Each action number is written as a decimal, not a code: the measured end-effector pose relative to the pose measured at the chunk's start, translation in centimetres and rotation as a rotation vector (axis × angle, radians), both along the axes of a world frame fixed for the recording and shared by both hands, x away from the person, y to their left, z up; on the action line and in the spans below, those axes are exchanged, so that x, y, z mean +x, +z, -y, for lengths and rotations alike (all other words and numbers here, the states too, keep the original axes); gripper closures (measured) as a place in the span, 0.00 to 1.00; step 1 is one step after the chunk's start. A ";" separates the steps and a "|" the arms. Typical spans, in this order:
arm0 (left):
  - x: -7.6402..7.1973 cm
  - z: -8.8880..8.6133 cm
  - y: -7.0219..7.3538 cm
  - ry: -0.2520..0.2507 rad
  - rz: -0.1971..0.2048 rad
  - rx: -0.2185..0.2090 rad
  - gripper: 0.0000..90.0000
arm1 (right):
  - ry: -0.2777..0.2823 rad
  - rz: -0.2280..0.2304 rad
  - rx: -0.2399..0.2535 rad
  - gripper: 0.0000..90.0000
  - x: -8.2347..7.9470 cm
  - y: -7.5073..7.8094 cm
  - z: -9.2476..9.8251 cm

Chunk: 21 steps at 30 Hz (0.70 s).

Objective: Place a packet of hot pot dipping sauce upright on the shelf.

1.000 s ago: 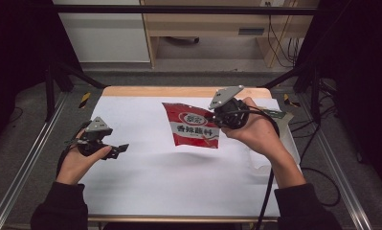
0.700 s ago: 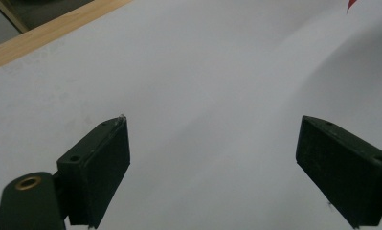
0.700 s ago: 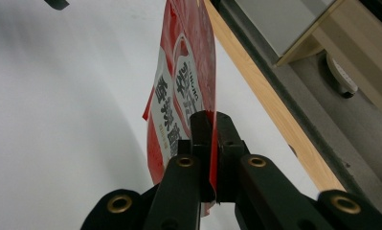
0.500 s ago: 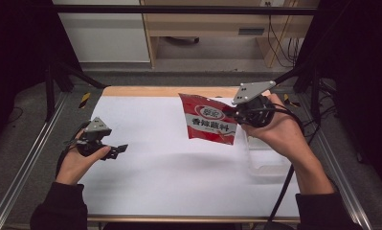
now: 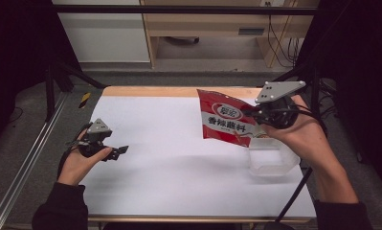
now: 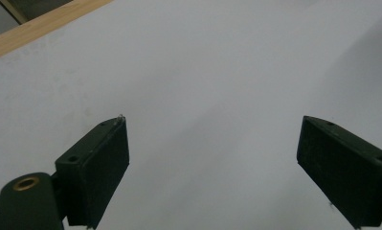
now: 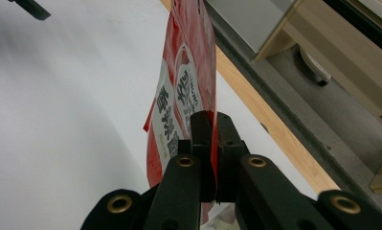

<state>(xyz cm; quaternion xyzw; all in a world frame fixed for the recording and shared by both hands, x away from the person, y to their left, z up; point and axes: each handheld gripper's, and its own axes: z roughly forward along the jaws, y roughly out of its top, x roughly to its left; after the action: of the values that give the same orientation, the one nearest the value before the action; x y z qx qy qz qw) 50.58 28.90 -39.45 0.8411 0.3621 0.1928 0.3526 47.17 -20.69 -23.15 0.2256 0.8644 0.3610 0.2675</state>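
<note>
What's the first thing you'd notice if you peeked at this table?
The bright red packet, held up in the air over the table's right side, pinched by the right tongs. Just under it sits a clear plastic tub. On the left, the other tongs rest open over the white table.

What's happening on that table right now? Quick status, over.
Right gripper shut on red packet, held off the table. Left gripper open, low over white sheet. Clear plastic tub just below the packet. Nothing in the way.
</note>
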 end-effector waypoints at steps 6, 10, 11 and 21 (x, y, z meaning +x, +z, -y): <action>-0.1 -0.2 0.1 0.005 0.002 -0.013 0.12 | -0.044 0.004 0.011 1.00 -1.1 0.4 2.2; -0.1 -0.2 -0.1 0.007 -0.002 -0.012 0.12 | -0.076 -0.001 0.014 1.00 -1.6 0.4 3.8; -0.1 -0.2 -0.2 0.007 -0.004 -0.010 0.12 | -0.082 -0.004 0.013 1.00 -1.7 0.3 4.0; 0.0 -0.1 -0.4 0.007 -0.009 -0.003 0.12 | -0.140 -0.018 0.021 1.00 -2.1 -0.5 7.1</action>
<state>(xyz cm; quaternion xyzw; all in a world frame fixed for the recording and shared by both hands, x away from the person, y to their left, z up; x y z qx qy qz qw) 50.58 28.99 -39.86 0.8402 0.3670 0.1896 0.3515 45.09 -27.81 -23.62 0.2917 0.8452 0.3481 0.2818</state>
